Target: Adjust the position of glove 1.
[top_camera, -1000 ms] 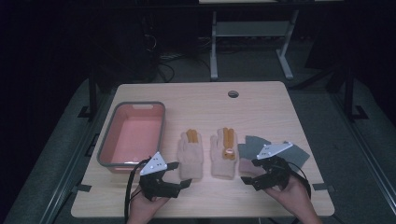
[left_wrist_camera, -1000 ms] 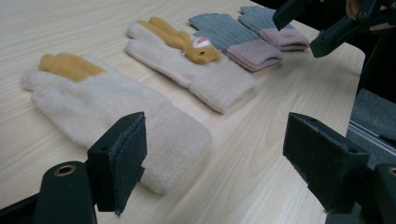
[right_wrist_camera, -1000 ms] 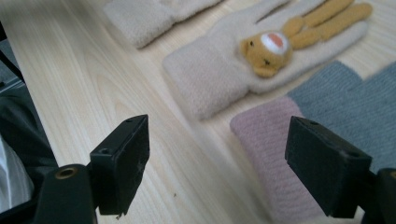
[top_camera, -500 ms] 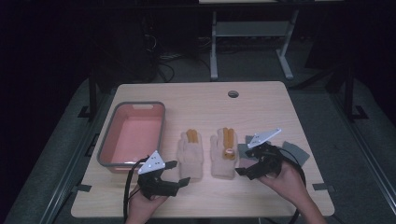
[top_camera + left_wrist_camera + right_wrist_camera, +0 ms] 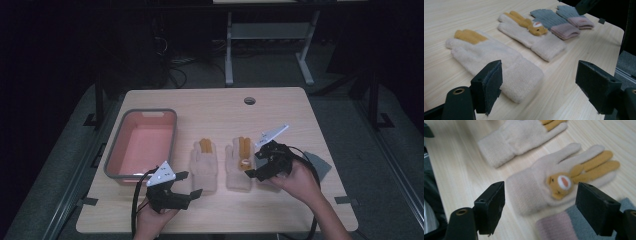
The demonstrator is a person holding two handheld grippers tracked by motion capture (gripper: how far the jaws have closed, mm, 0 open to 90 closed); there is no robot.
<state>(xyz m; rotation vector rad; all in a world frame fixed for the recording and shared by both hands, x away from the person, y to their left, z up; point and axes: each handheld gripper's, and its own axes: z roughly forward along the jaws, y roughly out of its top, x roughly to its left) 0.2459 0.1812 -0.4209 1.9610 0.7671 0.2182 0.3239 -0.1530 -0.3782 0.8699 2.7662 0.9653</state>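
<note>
The pale wooden table (image 5: 280, 115) carries everything here. The salmon-pink plastic bin with a grey rim (image 5: 142, 142) sits ahead and to the left of the left gripper (image 5: 189, 184), and looks empty. 2 cream fleece gloves with mustard-yellow fingers lie side by side between the grippers. The plain cream glove (image 5: 496, 62) rests just ahead of the left gripper, its cuff nearest the jaws. The cream glove with a small bear-face patch (image 5: 554, 182) lies directly under and ahead of the right gripper (image 5: 254, 166). 2 grey knitted gloves with pink cuffs (image 5: 564, 22) sit to the right of the right gripper, partly beneath the hand.

Both grippers stand wide open and grasp nothing. The left one hovers low near the table's front edge; the right one leans over the bear glove's cuff.

The step in hand looks like the approach to a pick-up of the bear glove. The next move likely calls for lowering the right jaws around the cuff, pressing into the soft fleece enough to pinch 1 fold, then closing before lifting toward the bin.
</note>
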